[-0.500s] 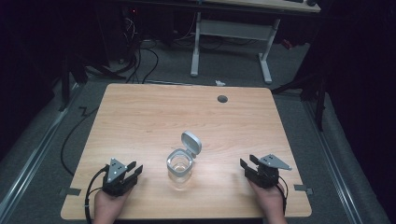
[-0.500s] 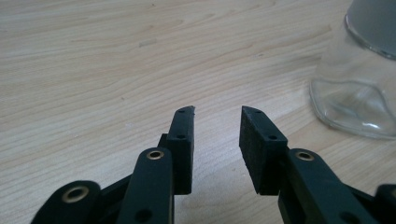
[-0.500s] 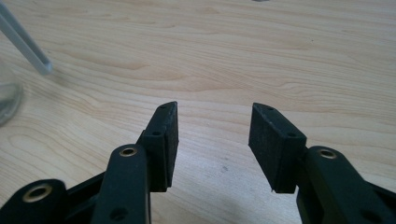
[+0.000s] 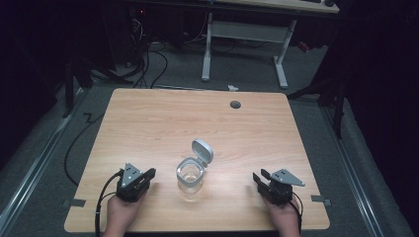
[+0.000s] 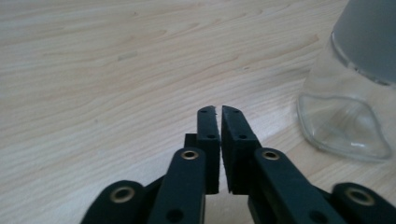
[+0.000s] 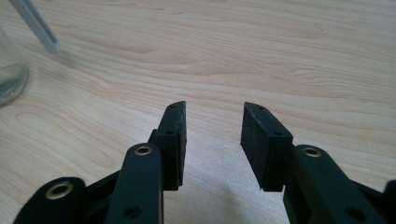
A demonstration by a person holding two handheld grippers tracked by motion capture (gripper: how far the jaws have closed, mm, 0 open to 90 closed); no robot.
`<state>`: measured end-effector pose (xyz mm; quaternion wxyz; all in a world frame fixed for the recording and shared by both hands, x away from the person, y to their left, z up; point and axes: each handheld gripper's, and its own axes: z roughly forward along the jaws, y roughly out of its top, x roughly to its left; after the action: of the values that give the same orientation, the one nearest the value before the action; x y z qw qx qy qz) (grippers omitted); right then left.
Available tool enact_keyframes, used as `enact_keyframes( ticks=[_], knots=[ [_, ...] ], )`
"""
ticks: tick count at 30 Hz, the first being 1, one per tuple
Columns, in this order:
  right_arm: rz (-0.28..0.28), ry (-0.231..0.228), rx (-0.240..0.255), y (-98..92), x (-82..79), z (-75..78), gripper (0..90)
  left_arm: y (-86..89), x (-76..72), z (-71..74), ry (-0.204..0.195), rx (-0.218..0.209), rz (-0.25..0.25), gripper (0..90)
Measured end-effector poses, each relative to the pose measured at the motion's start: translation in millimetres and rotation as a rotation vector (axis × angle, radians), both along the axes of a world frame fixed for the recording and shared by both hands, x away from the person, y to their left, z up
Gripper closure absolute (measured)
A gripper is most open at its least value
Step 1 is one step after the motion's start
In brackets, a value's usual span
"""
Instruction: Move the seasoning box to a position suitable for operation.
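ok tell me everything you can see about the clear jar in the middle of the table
The jar is small and clear, glass or plastic by its look, with a rounded-square body and a grey collar at the mouth. Its grey flip lid is hinged at the far side and stands open, tilted back. It looks empty. It stands upright on the wooden table, near the front edge, between the left gripper and the right gripper. Neither touches it; only the table does.

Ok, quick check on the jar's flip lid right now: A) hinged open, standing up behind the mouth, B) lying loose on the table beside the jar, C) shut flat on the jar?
A: the lid stands tilted up at the far rim of the clear jar, mouth uncovered.
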<state>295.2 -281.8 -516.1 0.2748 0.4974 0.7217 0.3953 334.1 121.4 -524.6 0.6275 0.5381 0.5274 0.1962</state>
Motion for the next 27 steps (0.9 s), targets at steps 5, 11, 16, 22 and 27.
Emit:
enact_keyframes(
  ticks=[5, 11, 16, 22, 27],
  knots=[
    [0.009, 0.004, -0.006, -0.2, -3.5, 3.0, 64.6, -13.2, 3.2, -3.2, 0.016, 0.004, -0.012, 90.0],
    [0.048, 0.024, -0.023, 6.9, -8.0, 2.5, 76.9, -37.2, 4.6, -4.4, 0.006, 0.023, -0.048, 90.0],
    [0.055, 0.031, -0.023, 5.3, -11.7, 1.7, 88.5, -47.1, 5.2, -7.1, 0.008, 0.034, -0.068, 90.0],
    [0.075, 0.037, -0.018, 3.6, -12.5, 1.4, 90.0, -55.3, 0.6, -7.9, 0.006, 0.039, -0.091, 90.0],
    [0.079, 0.041, -0.015, 2.4, -13.6, 1.2, 89.4, -57.0, -2.5, -8.6, 0.004, 0.045, -0.1, 90.0]
  ],
)
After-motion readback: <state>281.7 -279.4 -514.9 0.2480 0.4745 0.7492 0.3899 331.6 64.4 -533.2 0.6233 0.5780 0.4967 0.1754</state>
